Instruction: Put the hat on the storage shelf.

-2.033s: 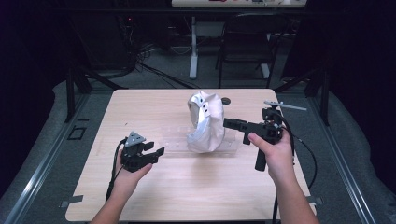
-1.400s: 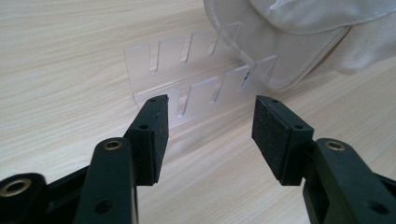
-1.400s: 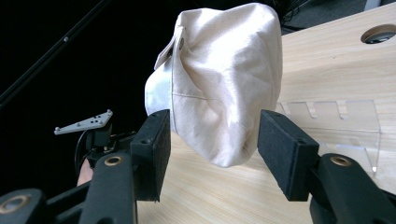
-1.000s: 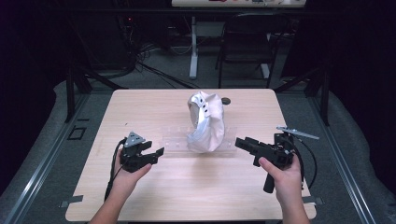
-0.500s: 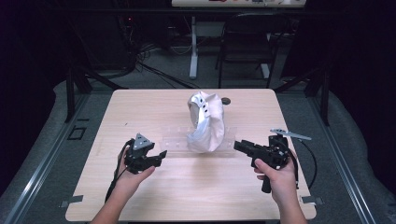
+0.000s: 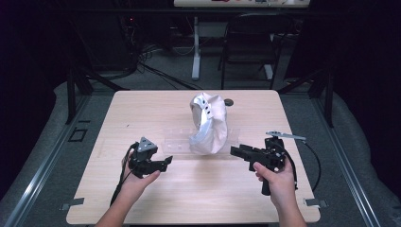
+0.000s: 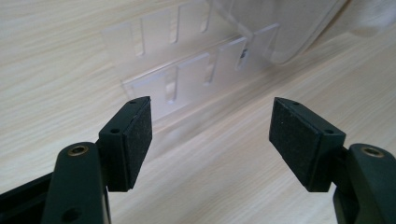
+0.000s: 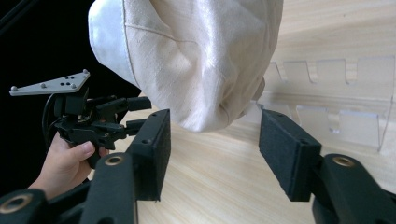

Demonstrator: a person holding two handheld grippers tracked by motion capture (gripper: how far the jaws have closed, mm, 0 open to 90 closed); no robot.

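My 2 hand-held grippers, left [image 6: 166,161] and right [image 6: 235,151], flank the white cloth cap [image 6: 208,124] propped on the clear slotted rack [image 7: 187,79] mid-desk [image 6: 198,189]. Right jaws just opened; both apart, empty. Next, I'd close in and grasp its brim.

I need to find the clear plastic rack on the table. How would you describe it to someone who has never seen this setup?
Start at the light wooden table and find the white cloth cap standing near its middle. The clear plastic rack lies flat under and beside that cap, stretching toward the left gripper. It is see-through, with rows of slotted tabs, so only its faint edges show against the wood.
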